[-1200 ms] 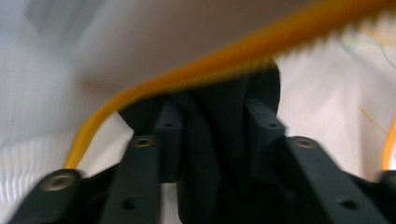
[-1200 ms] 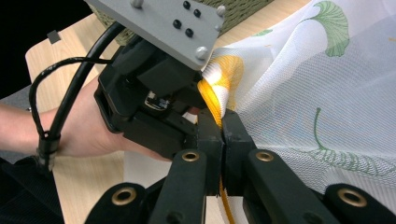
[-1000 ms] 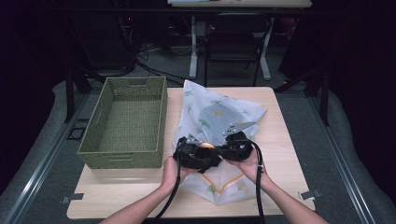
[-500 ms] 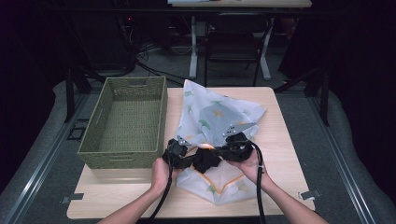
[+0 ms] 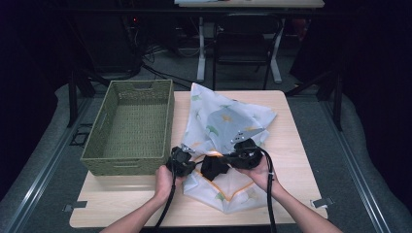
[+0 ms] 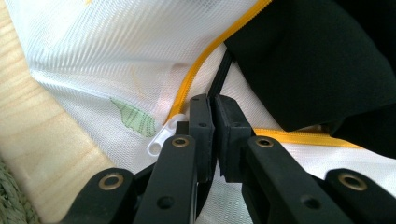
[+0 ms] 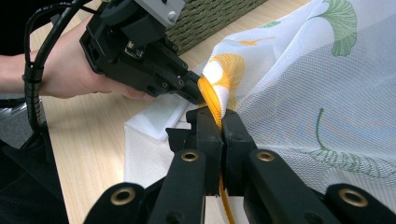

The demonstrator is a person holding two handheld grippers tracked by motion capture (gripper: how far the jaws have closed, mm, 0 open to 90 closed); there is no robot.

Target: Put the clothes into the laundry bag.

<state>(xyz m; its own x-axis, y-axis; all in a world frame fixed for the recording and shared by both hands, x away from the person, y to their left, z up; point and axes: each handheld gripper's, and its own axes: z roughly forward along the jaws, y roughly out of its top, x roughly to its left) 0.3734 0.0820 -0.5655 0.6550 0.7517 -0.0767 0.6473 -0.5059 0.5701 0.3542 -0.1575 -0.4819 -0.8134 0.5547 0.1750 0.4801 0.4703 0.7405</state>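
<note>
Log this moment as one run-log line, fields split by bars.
left gripper: just closed on zipper pull | right gripper: shut on mesh bag zipper edge | basket: beside bag

Both forearms are bare, with no sleeves in sight. Each hand carries a blocky black gripper [image 5: 180, 161] with brass-ringed rivets along its jaw arms, a grey plate with screws on top, and a thick black cable [image 5: 268, 194] trailing back.

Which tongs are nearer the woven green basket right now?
Left. The left tongs sit just off the woven green basket's near right corner, shut at the white mesh bag's zipper; the right tongs grip its yellow edge farther right.
</note>
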